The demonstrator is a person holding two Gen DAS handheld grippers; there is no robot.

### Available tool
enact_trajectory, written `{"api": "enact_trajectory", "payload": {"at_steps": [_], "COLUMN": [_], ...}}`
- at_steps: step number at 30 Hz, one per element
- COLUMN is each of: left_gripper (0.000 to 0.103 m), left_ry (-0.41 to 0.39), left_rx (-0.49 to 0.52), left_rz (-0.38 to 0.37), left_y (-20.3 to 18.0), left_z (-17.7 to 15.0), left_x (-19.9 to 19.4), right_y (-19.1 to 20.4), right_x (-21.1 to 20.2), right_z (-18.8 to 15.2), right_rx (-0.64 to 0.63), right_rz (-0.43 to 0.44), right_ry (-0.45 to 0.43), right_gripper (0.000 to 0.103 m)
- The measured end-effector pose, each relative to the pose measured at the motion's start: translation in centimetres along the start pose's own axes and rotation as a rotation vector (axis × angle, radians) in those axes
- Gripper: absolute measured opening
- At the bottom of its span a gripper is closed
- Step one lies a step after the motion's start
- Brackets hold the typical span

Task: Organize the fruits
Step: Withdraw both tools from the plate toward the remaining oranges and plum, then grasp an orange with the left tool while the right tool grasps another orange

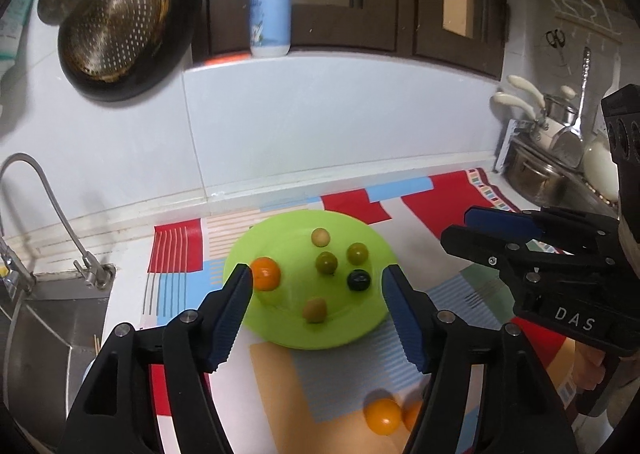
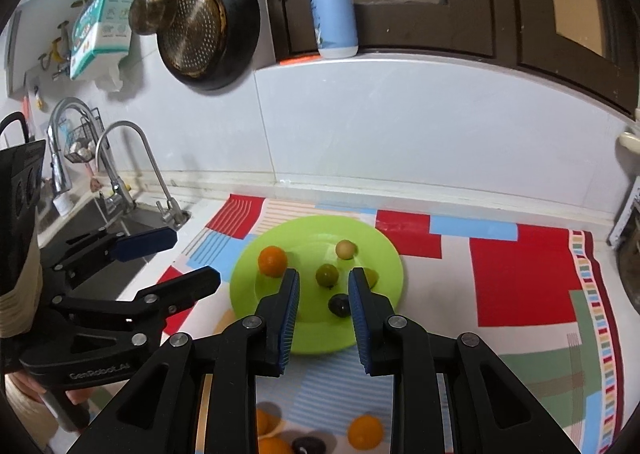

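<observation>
While both tools are held above the near edge of the scene, the worktop [image 1: 256, 189] is seen stretching ahead of them, covered by a patterned mat [image 1: 440, 205] in red, blue and orange blocks. A sink [image 1: 52, 318] with a curved tap is set to the left of the left tool. A green plate [image 1: 360, 330] lies on the mat straight ahead of both tools, beyond their tips. The left tool [image 1: 318, 278] is spread wide with nothing between its jaws, and it is seen from the right wrist camera too [image 2: 180, 258]. The right tool [image 2: 324, 282] is parted only narrowly, its pads clear of any fruit, and it appears at the right of the left wrist view [image 1: 460, 225]. On the plate, an orange fruit [image 1: 266, 274] rests just beyond the left tool's left finger, well apart from the smaller fruits: three green ones [image 1: 327, 262], a dark one [image 1: 358, 280] and two pale brownish ones [image 1: 315, 310], all lying apart from each other. Below the left tool, close to the camera, further orange fruits [image 1: 383, 416] lie on the mat off the plate, and a dark fruit [image 2: 308, 445] is seen there beneath the right tool.
</observation>
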State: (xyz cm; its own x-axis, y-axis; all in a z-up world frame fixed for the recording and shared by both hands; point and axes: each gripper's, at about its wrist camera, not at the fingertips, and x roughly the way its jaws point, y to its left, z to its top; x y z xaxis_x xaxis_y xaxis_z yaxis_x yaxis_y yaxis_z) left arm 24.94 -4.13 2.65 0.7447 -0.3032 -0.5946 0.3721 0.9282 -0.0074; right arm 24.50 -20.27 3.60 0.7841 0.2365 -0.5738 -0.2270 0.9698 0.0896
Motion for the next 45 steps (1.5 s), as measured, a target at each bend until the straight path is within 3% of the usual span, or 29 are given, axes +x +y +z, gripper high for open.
{"api": "enact_trajectory", "payload": {"at_steps": [6,9,15,28,40,45], "left_gripper": [0.067,0.067,0.068,0.068,0.067,0.061], "left_ry": [-0.013,-0.015,0.030,0.153,0.253,0.282], "left_rx": [0.013,0.011,0.004,0.027,0.031,0.039], "left_rz": [-0.003,0.008,0.004,0.010,-0.061,-0.076], "left_y": [-1.3,-1.6,-2.3,-3.0,-3.8,-3.8], "left_z": [-1.3,-2.2,-4.2,-8.3,-10.2,-10.7], "left_x": [-1.7,-2.3,-2.5,-1.0,1.7,2.7], "right_y": [0.5,0.5,0.4,-0.6,-1.8,-2.3], "right_x": [-2.4,-3.4,-4.3,-2.9,-0.8,0.2], "right_z": [-0.9,-1.6,-3.0,-7.1,-9.6,-10.1], "right_rx": [-0.033,-0.039,-0.045,-0.001,0.032,0.044], "right_rz": [-0.018,-0.048,-0.082,-0.105,-0.112,-0.108], "right_ry": [-0.030,-0.047,-0.036,0.091,0.200,0.231], "right_gripper": [0.034,0.041,0.041,0.041,0.041,0.041]}}
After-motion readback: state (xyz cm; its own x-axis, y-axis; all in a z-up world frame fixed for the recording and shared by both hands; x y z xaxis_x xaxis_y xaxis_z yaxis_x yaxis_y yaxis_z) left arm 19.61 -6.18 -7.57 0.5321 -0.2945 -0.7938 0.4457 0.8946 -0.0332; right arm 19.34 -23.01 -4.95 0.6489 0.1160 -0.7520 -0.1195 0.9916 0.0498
